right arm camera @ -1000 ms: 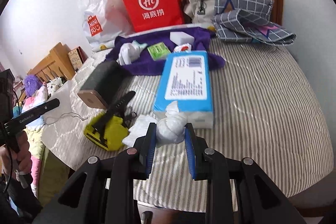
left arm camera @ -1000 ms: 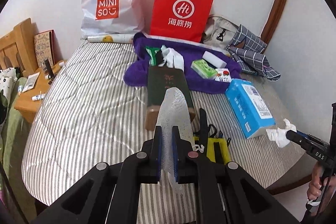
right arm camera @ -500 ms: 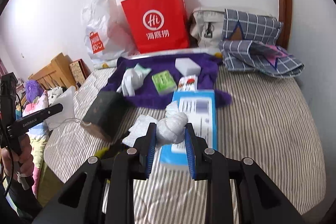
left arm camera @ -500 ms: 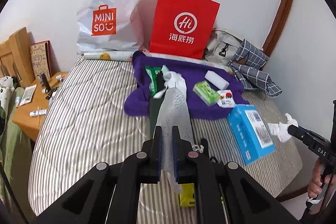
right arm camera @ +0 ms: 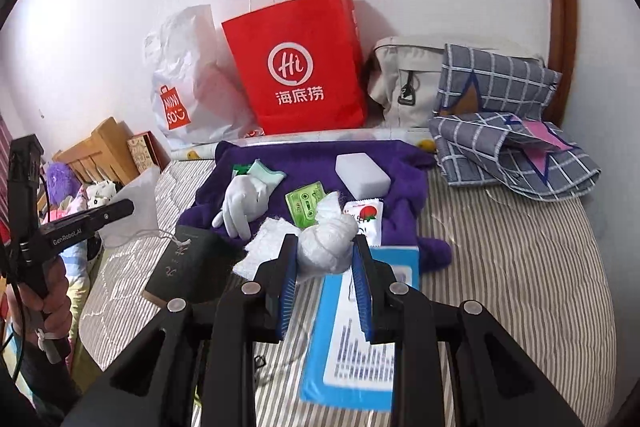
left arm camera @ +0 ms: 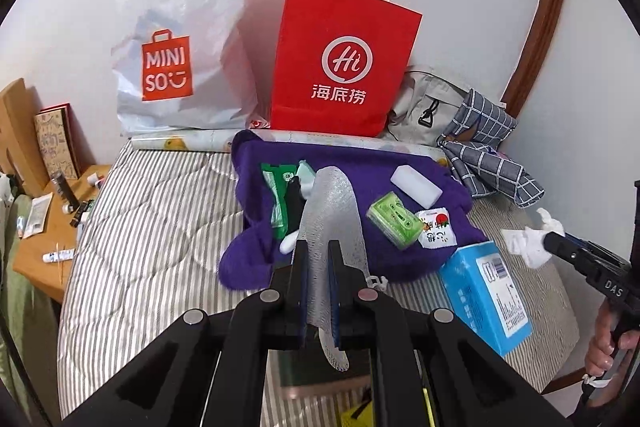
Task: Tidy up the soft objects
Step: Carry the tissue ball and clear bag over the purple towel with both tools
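My left gripper [left arm camera: 318,257] is shut on a white foam mesh sleeve [left arm camera: 332,203] that stands up in front of the fingers, over the near edge of a purple towel [left arm camera: 400,167]. My right gripper [right arm camera: 326,253] is shut on a white crumpled wad [right arm camera: 328,243], held above a blue tissue box [right arm camera: 360,347] just short of the purple towel [right arm camera: 304,155]. On the towel lie a white glove [right arm camera: 244,199], a white sponge [right arm camera: 362,175], a green cassette-like pack [right arm camera: 304,203] and a strawberry sachet [right arm camera: 366,217].
The striped bed [left arm camera: 152,239] carries a dark green box [right arm camera: 188,267]. At the wall stand a red paper bag [left arm camera: 340,67], a white Miniso bag [left arm camera: 180,59], a beige backpack [right arm camera: 404,79] and checked cloth [right arm camera: 512,147]. A wooden bedside table [left arm camera: 44,235] lies left.
Both grippers have moved forward over the bed toward the purple towel and risen a little, each still carrying its white item. The dark box and yellow tool now lie under and behind them.
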`<action>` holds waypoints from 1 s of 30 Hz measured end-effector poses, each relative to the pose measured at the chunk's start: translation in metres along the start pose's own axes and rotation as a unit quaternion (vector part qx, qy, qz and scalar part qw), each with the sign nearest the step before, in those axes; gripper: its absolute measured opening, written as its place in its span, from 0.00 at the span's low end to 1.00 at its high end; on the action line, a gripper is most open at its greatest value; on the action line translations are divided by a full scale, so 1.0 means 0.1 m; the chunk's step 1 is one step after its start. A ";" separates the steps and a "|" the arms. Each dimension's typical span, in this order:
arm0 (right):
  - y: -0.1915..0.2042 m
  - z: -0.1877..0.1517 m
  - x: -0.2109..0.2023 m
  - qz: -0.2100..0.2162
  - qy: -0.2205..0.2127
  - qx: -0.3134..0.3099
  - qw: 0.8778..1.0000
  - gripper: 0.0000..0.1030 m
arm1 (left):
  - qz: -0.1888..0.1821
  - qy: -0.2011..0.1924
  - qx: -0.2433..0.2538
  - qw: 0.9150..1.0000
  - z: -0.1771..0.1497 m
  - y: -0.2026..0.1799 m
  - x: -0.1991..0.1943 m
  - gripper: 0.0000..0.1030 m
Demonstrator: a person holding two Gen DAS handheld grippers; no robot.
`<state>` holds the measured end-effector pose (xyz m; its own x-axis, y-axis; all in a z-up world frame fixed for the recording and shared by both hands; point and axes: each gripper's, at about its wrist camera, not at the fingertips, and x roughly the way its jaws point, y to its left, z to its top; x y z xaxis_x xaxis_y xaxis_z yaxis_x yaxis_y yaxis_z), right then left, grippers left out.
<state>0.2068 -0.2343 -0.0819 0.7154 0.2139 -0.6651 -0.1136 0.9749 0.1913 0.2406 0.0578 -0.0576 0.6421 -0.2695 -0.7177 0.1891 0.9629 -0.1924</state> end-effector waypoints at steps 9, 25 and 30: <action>-0.05 0.16 0.42 0.008 0.019 -0.007 1.000 0.26 | 0.000 0.010 -0.005 1.000 0.14 0.07 0.29 0.08; -0.15 0.35 1.32 0.014 0.077 -0.022 0.997 0.26 | -0.005 0.032 -0.004 0.999 0.61 0.04 1.01 0.08; -0.20 0.35 1.49 0.008 0.092 -0.024 0.995 0.26 | -0.008 0.039 -0.002 0.999 0.71 -0.01 1.22 0.08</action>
<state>0.3395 -0.2237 -0.1593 0.5756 0.2322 -0.7841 -0.1594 0.9723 0.1709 0.3714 0.0230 -0.0976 0.5785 -0.2832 -0.7649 0.1953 0.9586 -0.2072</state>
